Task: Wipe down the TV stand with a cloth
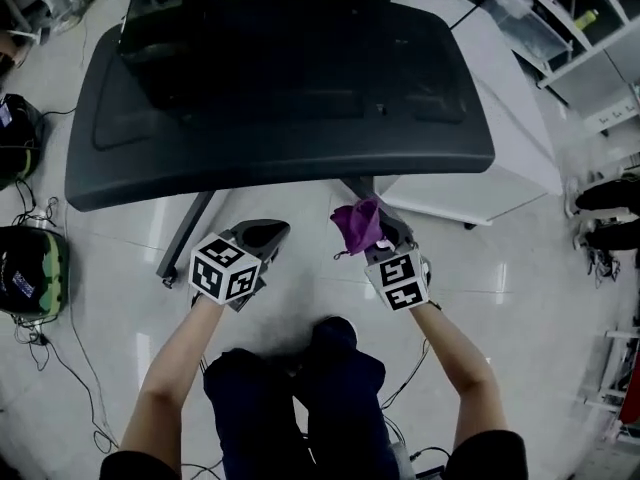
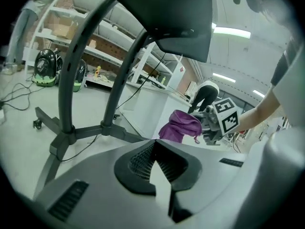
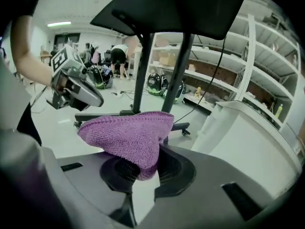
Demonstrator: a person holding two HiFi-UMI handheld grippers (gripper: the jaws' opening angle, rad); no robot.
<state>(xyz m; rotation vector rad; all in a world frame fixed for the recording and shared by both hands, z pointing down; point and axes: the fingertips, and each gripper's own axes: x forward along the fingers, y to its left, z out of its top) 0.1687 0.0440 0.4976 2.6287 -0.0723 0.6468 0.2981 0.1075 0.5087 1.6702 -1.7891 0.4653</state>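
Observation:
The TV stand's black top (image 1: 280, 98) spreads across the upper half of the head view, and both grippers hang below its front edge, over the floor. My right gripper (image 1: 385, 230) is shut on a purple cloth (image 1: 357, 223), which bunches out over its jaws (image 3: 131, 135). The left gripper (image 1: 262, 236) is beside it at the left, shut and empty (image 2: 155, 144). From the left gripper view the cloth (image 2: 180, 125) shows past the stand's curved posts (image 2: 71, 80). The right gripper view looks up at the top's underside (image 3: 181, 8).
The stand's wheeled base leg (image 1: 185, 238) lies on the floor by the left gripper. A white cabinet (image 1: 500, 158) stands to the right. Backpacks (image 1: 30, 268) and cables (image 1: 60, 358) lie at the left. Shelving (image 3: 248, 56) lines the far wall.

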